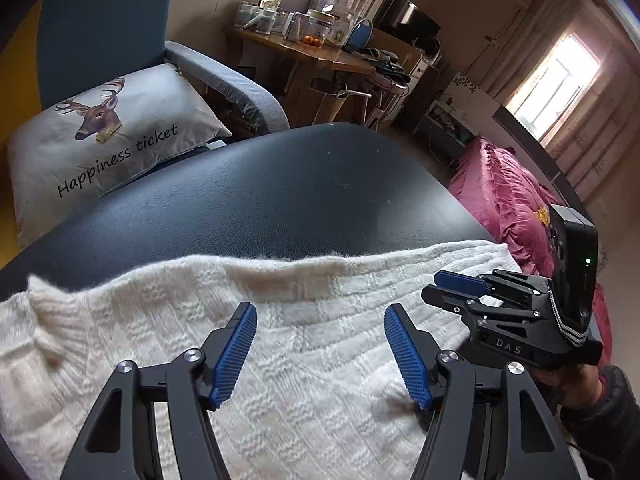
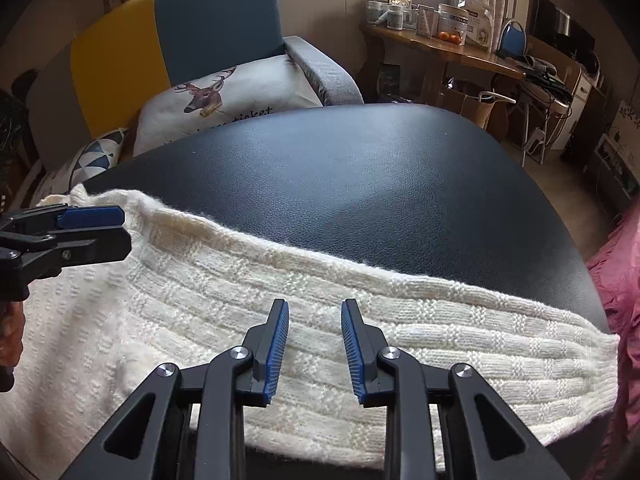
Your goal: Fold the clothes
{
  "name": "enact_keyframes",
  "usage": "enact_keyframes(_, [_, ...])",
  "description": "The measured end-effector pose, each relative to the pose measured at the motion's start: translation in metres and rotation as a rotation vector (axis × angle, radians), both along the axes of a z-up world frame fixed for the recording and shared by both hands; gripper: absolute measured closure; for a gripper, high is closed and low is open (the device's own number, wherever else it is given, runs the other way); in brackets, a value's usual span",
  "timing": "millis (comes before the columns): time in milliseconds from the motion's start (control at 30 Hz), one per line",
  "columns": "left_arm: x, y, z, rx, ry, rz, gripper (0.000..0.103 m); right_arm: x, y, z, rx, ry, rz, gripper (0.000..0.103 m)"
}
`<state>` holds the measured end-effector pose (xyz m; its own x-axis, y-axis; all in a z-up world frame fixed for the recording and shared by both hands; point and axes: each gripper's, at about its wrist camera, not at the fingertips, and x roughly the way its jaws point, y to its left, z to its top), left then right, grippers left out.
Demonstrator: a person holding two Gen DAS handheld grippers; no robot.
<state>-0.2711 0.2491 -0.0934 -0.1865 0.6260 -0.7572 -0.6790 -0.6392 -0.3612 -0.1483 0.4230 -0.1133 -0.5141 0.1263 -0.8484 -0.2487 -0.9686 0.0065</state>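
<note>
Left wrist view: the left gripper [image 1: 320, 354] is held wide apart over the white sweater [image 1: 280, 340], nothing pinched. In the right wrist view the right gripper [image 2: 314, 350] is kept a little apart, empty, above the sleeve [image 2: 500, 344]. The sweater is spread on the black table [image 2: 380, 184]. The sleeve end is hung near the edge, so it could be pulled off

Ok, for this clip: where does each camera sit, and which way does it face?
Left wrist: on the left gripper, looking down over the sweater on the black table; the right gripper and a hand show at right.
Right wrist: on the right gripper, over the sleeve; the left gripper shows at left.
Shared: sweater, table, deer pillow, desk.
</note>
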Motion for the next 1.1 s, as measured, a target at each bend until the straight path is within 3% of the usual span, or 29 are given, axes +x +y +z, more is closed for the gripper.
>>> enact_keyframes(67, [-0.01, 0.013, -0.01, -0.042, -0.007, 0.016, 0.038, -0.002, 0.005, -0.011, 0.018, -0.031, -0.018, 0.076])
enact_keyframes(167, [-0.028, 0.029, -0.033, -0.144, -0.012, 0.099, 0.042, 0.002, 0.009, -0.015, 0.006, 0.004, -0.028, 0.076])
enact_keyframes(300, [-0.037, 0.029, -0.039, -0.111, -0.01, 0.187, 0.04, 0.006, 0.012, -0.015, -0.018, 0.026, -0.035, 0.076])
enact_keyframes(467, [-0.031, 0.025, -0.035, -0.107, 0.004, 0.199, 0.04, 0.021, 0.03, -0.005, -0.118, 0.072, -0.061, 0.076])
enact_keyframes(633, [-0.019, -0.001, -0.02, -0.048, 0.0, 0.242, 0.04, 0.068, 0.08, 0.018, -0.047, 0.108, -0.194, 0.076])
enact_keyframes(833, [0.005, -0.035, -0.024, -0.054, 0.006, 0.268, 0.04, 0.122, 0.152, 0.007, -0.013, 0.017, -0.407, 0.076])
enact_keyframes(933, [0.008, -0.044, -0.036, -0.055, -0.012, 0.288, 0.04, 0.14, 0.165, -0.001, 0.008, 0.011, -0.43, 0.076])
enact_keyframes(1100, [0.013, -0.036, -0.041, -0.092, 0.033, 0.285, 0.035, 0.137, 0.158, -0.003, 0.086, -0.016, -0.416, 0.076])
